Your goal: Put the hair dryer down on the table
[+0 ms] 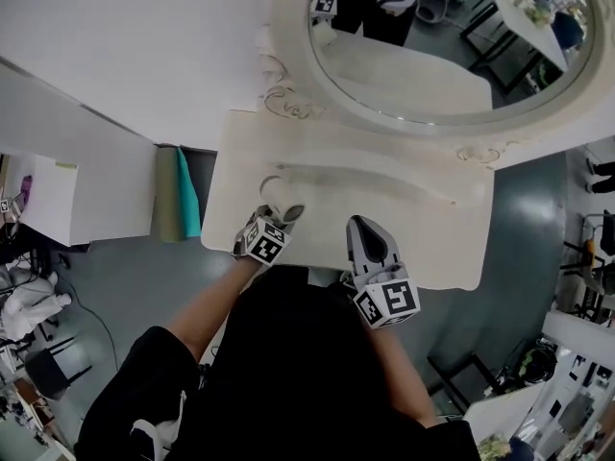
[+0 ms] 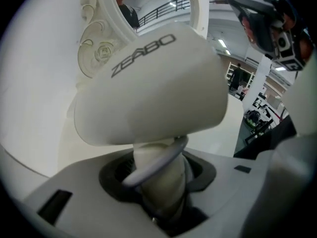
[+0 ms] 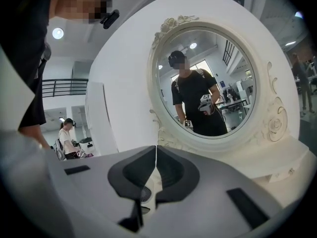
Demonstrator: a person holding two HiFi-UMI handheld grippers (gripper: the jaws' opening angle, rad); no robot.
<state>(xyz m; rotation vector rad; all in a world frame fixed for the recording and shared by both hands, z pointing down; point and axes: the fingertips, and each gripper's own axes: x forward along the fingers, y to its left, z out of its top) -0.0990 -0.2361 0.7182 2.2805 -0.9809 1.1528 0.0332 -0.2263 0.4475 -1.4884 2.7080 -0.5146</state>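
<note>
Left tongs [image 2: 159,185]: clamped on dryer [image 2: 148,83] handle, before mirror [image 1: 447,41].
Right tongs [image 3: 155,168]: closed, empty.
Remaining: lower onto counter [image 1: 404,195], release.

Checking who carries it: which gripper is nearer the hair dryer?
Left. The left gripper holds the hair dryer by its handle; the right gripper is apart, to its right, shut.
</note>
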